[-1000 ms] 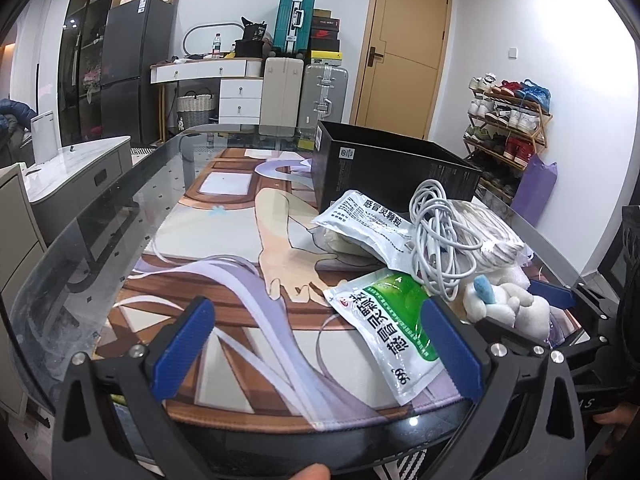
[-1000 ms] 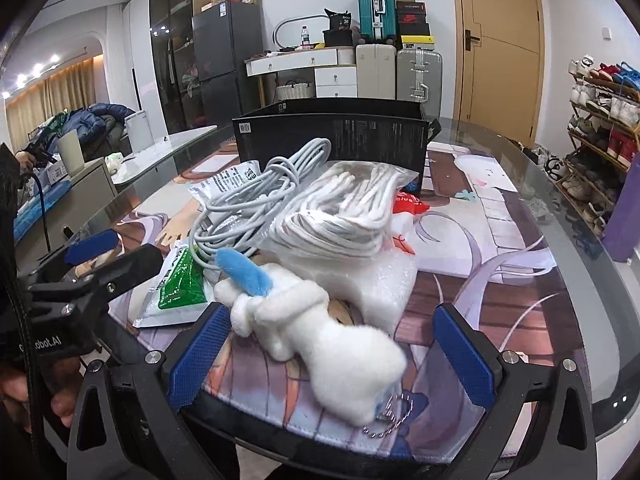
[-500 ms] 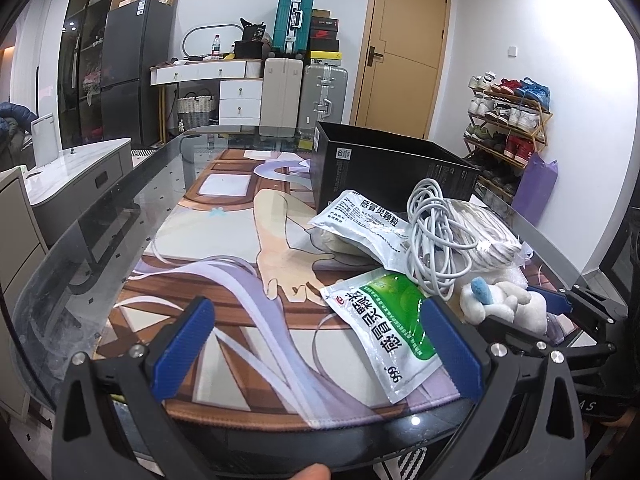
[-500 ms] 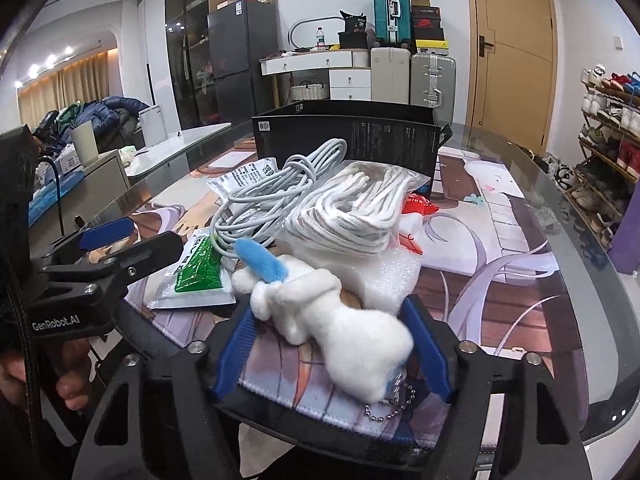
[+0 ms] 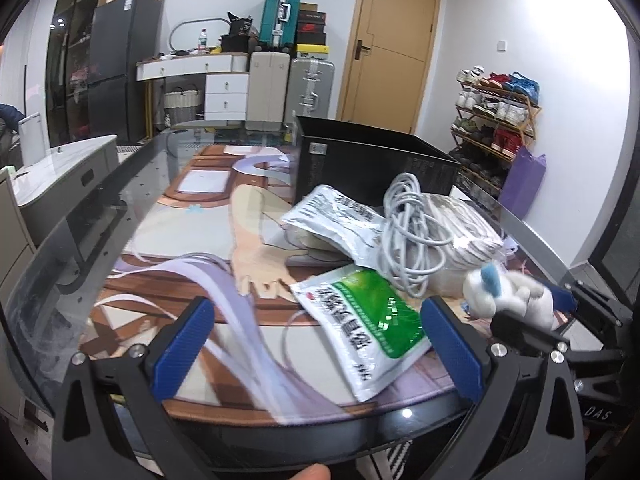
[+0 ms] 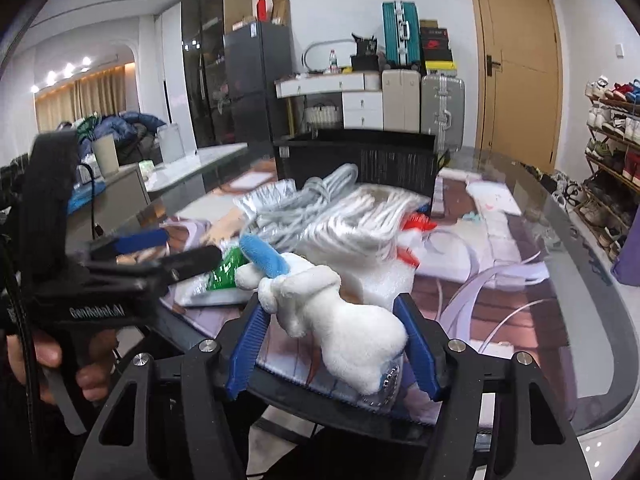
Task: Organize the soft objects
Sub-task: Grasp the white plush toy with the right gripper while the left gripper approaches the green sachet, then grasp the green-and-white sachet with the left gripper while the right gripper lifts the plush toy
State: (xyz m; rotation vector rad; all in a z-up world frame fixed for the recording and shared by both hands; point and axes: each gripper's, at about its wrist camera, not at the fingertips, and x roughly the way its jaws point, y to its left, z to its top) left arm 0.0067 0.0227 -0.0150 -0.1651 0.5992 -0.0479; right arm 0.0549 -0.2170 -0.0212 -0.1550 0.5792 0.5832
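A: Step in hand: pick-up of the plush toy (image 6: 344, 320) by the right gripper (image 6: 336, 344). The toy (white, with a blue ear) is seen between the blue fingers (image 6: 245, 348) at the near edge of the table (image 6: 592, 320). The jaws are closing; both pads appear pressed into the plush body, so a grip is judged to be established.

B: And the left gripper (image 5: 316, 352)?

A: It is held wide apart with nothing between its fingers (image 5: 182, 342), low over the near edge of the table. The green-and-white pouch (image 5: 368, 328) lies just beyond it, untouched.

B: What remains on the table?

A: A grey cable coil (image 5: 408, 236), a bagged white cord bundle (image 6: 360, 224) and a silver pouch (image 5: 336, 216) are piled in front of the black bin (image 5: 372, 164), which stands toward the far side.

B: Next move?

A: A lift clear of the pile is called for (the toy's keychain hangs loose underneath and could snag), then a carry over the cables to the bin, presumably the destination. Release should be made only once the toy is over the bin's opening.
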